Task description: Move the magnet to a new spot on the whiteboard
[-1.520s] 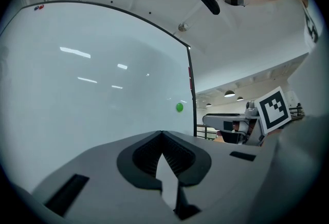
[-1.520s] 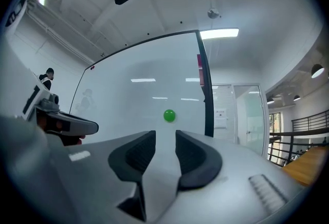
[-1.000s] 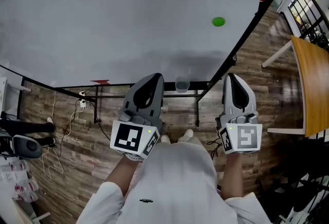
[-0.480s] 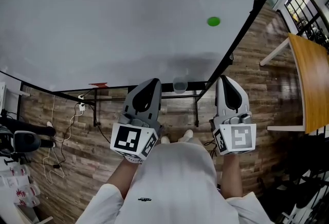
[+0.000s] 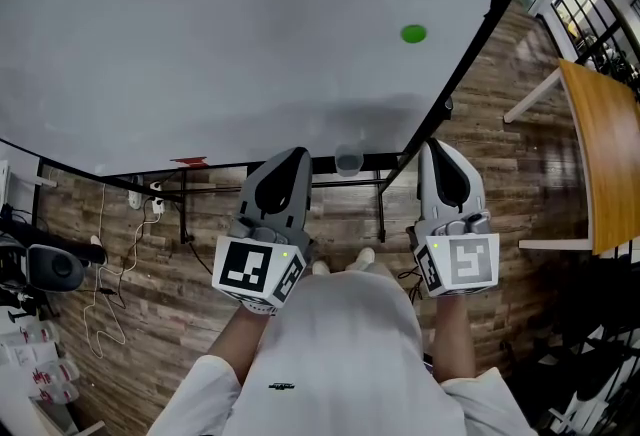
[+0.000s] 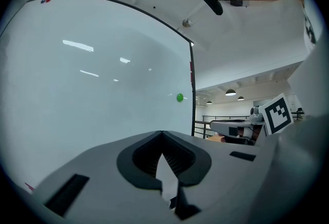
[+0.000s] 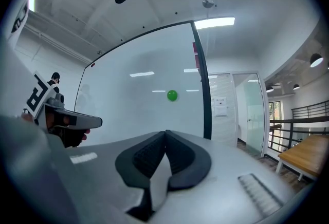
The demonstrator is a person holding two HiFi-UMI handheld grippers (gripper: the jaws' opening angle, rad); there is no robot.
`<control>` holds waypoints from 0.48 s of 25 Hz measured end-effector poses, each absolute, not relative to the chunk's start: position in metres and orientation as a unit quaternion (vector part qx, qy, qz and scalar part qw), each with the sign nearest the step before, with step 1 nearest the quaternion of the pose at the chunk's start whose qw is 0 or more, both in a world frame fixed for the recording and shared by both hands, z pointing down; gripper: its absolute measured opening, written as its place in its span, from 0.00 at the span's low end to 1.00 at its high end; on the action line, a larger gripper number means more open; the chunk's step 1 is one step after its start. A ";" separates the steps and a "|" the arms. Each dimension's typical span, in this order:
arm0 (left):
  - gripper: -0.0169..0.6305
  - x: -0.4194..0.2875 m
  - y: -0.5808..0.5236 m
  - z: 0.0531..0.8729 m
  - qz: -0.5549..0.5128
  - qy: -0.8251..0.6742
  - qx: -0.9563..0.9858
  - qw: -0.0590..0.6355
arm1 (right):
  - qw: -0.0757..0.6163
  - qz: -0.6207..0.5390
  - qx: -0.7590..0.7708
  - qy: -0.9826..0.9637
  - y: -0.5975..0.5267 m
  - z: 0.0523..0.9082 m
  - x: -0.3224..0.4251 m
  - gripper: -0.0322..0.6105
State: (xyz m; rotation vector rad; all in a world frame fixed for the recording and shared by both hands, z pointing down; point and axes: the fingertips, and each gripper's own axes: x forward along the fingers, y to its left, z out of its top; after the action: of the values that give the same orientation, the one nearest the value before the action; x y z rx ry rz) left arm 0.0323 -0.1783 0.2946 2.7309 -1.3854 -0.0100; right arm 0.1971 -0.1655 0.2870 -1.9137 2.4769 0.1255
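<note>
High on the whiteboard (image 5: 200,24), toward the upper right of the head view, the green magnet (image 5: 413,33) is found. It is stuck flat to the pale face near the dark right-hand frame edge, and nothing else is seen close by it. It is judged to be kept there by its own pull alone, since nothing props it.

Both grippers are held low in that view, side by side in front of the person's white sleeves, with their noses pointed at the board. The left gripper (image 5: 297,154) is seen with its jaw tips met and nothing caught between them. The right gripper (image 5: 437,146) is being closed the last little way, tip onto tip, and is equally empty. Neither is touching the board, and the magnet is well apart from both.

This is read as a ready stance. The grippers are kept back and closed because nothing has yet been taken up, so the task is judged not yet begun.

The magnet sits almost dead ahead in the right gripper view but off to the right in the left one, so the right gripper is thought the better placed. Its jaws would have to be parted before the magnet's rim could be pinched.
</note>
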 end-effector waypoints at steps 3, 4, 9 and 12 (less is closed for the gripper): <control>0.04 0.033 -0.179 0.295 -0.003 -0.451 0.892 0.040 | 0.004 0.043 -0.611 0.790 -0.166 0.285 0.197 0.06; 0.04 0.033 -0.179 0.295 -0.003 -0.450 0.892 0.039 | 0.004 0.043 -0.612 0.790 -0.166 0.285 0.198 0.06; 0.04 0.036 -0.179 0.294 -0.004 -0.447 0.894 0.039 | 0.007 0.042 -0.615 0.787 -0.166 0.283 0.201 0.06; 0.04 0.037 -0.180 0.293 -0.004 -0.446 0.894 0.038 | 0.008 0.043 -0.616 0.787 -0.166 0.282 0.201 0.06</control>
State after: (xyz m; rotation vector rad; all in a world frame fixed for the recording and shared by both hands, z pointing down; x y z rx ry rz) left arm 0.0366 -0.1795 0.2929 2.7427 -1.3691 -0.0120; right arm 0.2008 -0.1661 0.2818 -1.9243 2.4599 0.1344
